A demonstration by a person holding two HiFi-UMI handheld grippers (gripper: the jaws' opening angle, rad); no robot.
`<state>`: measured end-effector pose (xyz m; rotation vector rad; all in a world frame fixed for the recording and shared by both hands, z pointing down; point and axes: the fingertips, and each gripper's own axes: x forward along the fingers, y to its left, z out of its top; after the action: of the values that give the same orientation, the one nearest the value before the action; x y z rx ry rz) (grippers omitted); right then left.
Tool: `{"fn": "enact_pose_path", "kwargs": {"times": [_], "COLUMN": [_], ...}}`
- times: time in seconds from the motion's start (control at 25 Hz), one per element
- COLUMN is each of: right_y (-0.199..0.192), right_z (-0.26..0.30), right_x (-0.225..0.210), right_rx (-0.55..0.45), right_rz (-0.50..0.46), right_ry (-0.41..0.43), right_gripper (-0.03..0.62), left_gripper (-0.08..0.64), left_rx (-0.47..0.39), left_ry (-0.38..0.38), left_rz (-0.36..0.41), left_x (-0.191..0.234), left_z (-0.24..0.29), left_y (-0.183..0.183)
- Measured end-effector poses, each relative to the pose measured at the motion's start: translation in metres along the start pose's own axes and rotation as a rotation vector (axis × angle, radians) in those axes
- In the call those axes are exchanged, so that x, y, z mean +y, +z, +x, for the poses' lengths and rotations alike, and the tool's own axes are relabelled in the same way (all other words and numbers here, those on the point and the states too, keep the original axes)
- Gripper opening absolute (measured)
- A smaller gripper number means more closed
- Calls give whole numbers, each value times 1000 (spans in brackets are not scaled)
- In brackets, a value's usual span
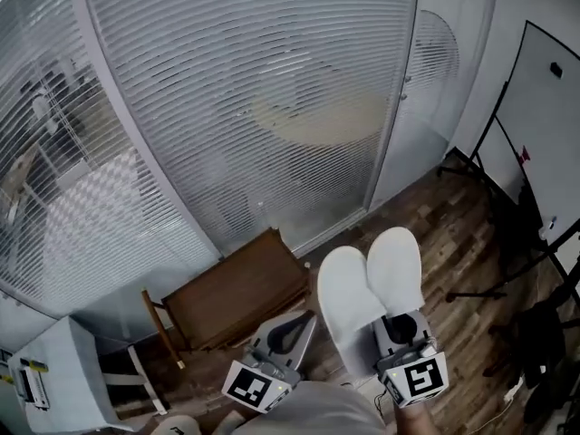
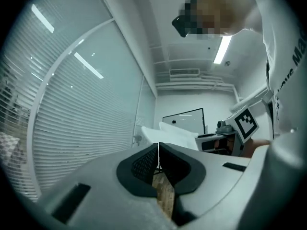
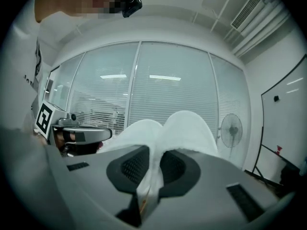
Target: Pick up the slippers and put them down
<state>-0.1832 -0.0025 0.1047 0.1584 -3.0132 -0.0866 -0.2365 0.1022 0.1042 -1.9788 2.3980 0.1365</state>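
Observation:
A pair of white slippers [image 1: 370, 284] is held up in the air, soles together and toes pointing away from me. My right gripper [image 1: 395, 323] is shut on their heel end. In the right gripper view the white fabric [image 3: 182, 128] is pinched between the dark pads [image 3: 135, 166]. My left gripper [image 1: 299, 326] hangs just left of the slippers, level and apart from them. In the left gripper view its jaws [image 2: 158, 163] are shut with nothing between them, and the slippers [image 2: 172, 134] show beyond, beside the right gripper's marker cube [image 2: 245, 122].
A glass wall with white blinds [image 1: 227, 107] stands close ahead. A brown wooden chair [image 1: 236, 293] sits on the plank floor below the left gripper. A whiteboard on a black stand [image 1: 544, 107] is at the right, and a fan [image 3: 231, 128] stands by the glass. A white cabinet [image 1: 54, 374] is at lower left.

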Motion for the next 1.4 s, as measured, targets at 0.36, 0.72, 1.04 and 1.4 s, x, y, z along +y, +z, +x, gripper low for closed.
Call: {"fn": "enact_pose_path", "kwargs": {"times": [0.36, 0.72, 1.04, 1.4], "right_y": [-30, -54, -76, -83], "right_z": [-118, -246, -331, -352], "right_x": [-70, -127, -153, -159], "right_rx": [28, 61, 83, 92], "right_rz": [32, 74, 125, 142], "right_ry": [-201, -404, -584, -713], "right_gripper": [46, 46, 46, 46], "left_gripper": [14, 14, 14, 14], "left_rx": [26, 65, 105, 108], "left_ry": [-193, -386, -562, -689], "left_rz": [-35, -61, -75, -77], "left_x": [-115, -240, -321, -339], "left_z": [49, 86, 106, 122], "left_y": [-18, -31, -42, -44]}}
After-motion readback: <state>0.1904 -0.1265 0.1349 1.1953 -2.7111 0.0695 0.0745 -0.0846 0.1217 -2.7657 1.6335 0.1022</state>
